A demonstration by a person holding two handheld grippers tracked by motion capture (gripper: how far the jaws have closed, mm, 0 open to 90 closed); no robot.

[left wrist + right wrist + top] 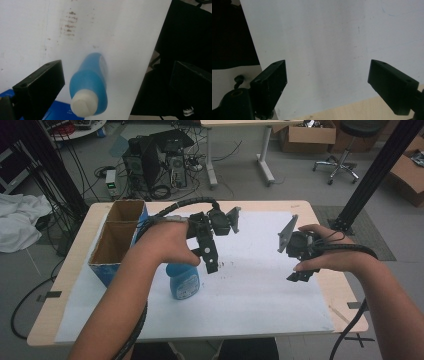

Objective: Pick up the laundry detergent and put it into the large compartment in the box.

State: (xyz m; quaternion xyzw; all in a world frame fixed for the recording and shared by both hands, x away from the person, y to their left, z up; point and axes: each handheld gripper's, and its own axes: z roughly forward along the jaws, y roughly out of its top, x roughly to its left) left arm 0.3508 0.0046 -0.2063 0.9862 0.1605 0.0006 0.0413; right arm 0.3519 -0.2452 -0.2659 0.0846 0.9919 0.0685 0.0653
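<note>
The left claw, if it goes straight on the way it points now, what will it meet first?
Probably the blue bottle: its white cap stands between the open jaws of the left claw, with the white sheet beneath. Depth is unclear.

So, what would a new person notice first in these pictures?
Probably the blue bottle on the white sheet, right under the left gripper, whose jaws stand open above its white cap. Next, the open cardboard box at the table's left edge.
</note>
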